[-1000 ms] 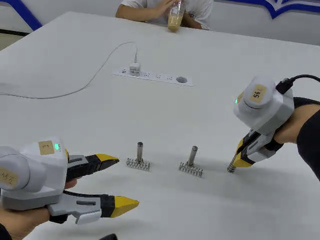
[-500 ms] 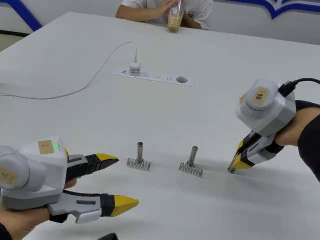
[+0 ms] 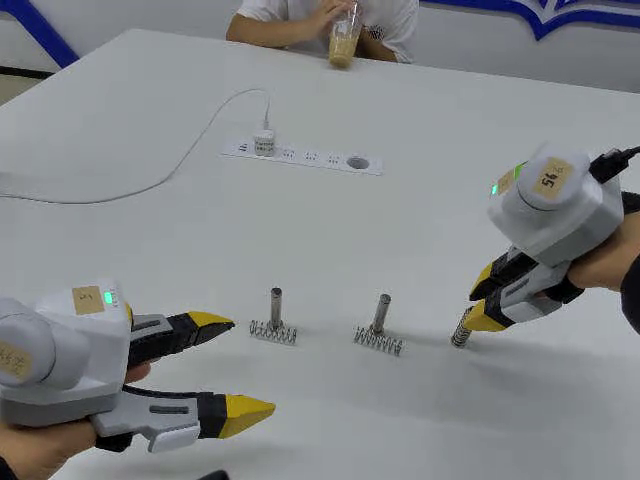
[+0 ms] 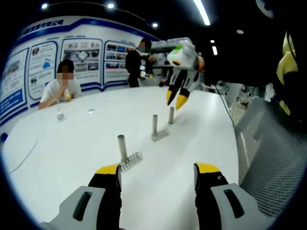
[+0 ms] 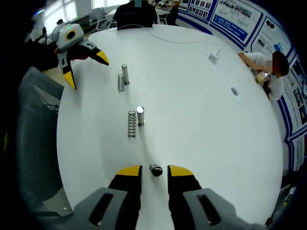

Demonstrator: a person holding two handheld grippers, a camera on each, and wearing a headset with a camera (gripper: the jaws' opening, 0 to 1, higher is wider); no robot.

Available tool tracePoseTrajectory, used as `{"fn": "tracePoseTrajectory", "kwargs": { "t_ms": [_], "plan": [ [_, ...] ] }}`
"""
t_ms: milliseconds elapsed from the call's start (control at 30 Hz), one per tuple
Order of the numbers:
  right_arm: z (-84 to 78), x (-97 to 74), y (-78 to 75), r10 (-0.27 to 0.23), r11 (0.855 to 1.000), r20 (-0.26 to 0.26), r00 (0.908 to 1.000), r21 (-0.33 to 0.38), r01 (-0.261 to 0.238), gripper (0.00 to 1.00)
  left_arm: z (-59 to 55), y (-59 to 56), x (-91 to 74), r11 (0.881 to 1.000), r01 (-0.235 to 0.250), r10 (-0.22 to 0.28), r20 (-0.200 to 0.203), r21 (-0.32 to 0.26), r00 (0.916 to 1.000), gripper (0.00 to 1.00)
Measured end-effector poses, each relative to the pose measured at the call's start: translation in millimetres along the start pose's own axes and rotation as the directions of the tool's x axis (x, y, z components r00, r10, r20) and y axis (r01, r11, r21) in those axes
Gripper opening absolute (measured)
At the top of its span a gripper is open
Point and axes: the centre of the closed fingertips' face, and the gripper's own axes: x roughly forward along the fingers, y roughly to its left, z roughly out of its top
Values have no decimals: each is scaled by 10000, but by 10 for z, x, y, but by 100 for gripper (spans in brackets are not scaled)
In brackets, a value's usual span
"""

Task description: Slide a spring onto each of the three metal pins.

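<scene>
**One Pin Sprung, Two Bare**

The right hand-held gripper [image 3: 469, 311] angles down, jaws narrowly parted and empty, over the end pin [image 5: 155, 170], which wears a spring [image 3: 460, 331]. The left hand-held gripper [image 3: 253, 365] hovers level, jaws wide. Two loose springs [image 3: 273, 332] lie on the counter [image 3: 420, 220] beside the other pins [image 3: 275, 303].

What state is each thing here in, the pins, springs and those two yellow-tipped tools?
Left pin: upright, bare.
Left spring: lying at its base.
Middle pin: upright, bare.
Middle spring: lying at its base.
Right pin: upright, third spring around it.
Left gripper: open, empty.
Right gripper: open, jaws flanking the right pin.
</scene>
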Motion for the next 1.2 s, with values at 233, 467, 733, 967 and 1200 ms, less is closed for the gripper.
{"fn": "tracePoseTrajectory", "kwargs": {
  "t_ms": [233, 467, 733, 967, 1200],
  "plan": [
    [213, 4, 128, 192, 9997, 603, 9980, -183, -181, 21, 8, -8, 10, 10000, 17, -17, 3, 14, 10000, 62],
    [312, 225, 311, 659, 9976, 714, 9953, -266, -641, 20, 22, -13, 11, 10000, 26, -26, 23, 39, 10000, 61],
    [370, 416, 371, 867, 9962, 810, 9929, -201, -853, 18, 15, -5, -2, 10000, -6, 6, 13, 29, 10000, 61],
    [363, 568, 398, 987, 9951, 715, 9925, -125, -981, 16, 19, -10, 12, 10000, 13, -13, 39, 31, 10000, 60],
    [340, 680, 385, 983, 9951, 595, 9934, -96, -979, 16, 10, -7, 23, 10000, 9, -9, 33, 12, 10000, 60]
  ]
}}
